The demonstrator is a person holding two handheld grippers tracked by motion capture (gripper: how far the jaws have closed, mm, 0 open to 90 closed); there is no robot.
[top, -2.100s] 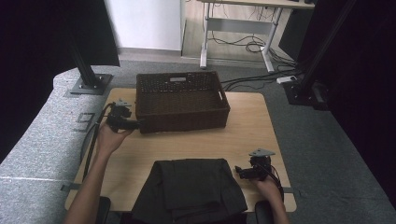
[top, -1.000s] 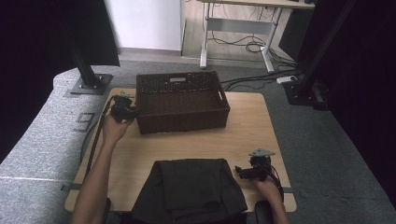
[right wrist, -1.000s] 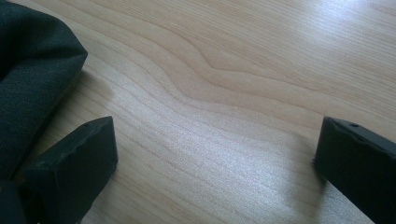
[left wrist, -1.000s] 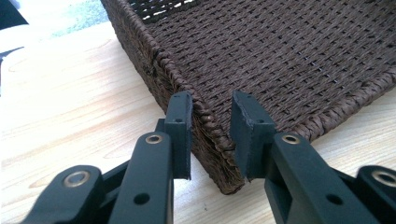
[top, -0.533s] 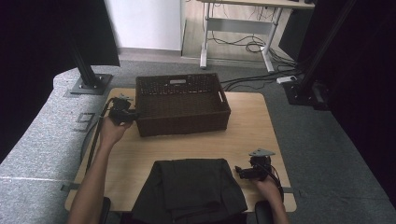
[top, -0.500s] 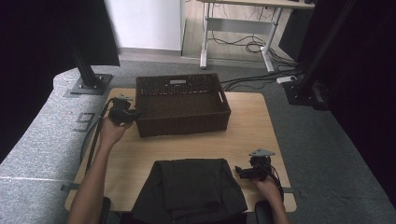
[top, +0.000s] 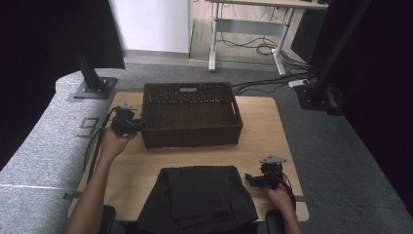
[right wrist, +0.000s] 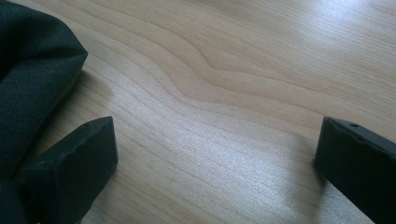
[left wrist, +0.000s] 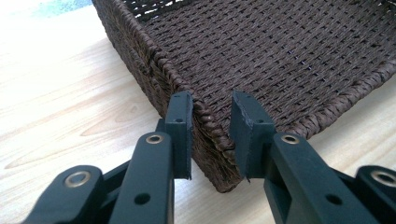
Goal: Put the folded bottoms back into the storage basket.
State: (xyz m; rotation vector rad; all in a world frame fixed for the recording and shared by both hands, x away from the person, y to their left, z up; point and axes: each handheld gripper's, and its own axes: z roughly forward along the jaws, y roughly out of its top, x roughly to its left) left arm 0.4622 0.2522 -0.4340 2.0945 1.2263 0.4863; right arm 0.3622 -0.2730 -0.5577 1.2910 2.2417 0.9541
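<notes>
- Left gripper view shows the left gripper (left wrist: pixel 212 135) with its jaws closed on the corner rim of the dark brown woven wicker basket (left wrist: pixel 280 56).
- High view puts this basket at upper centre of the light wooden table (top: pixel 272 141).
- It seems light and stiff; the thick rim gives a firm hold.
- Right gripper (right wrist: pixel 215 158) rests with jaws wide apart, empty, beside the folded black cloth (right wrist: pixel 32 79).

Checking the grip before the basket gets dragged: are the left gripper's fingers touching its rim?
Touching. In the left gripper view, the fingers straddle the wicker basket corner rim, one pressed against its outer wall.
</notes>
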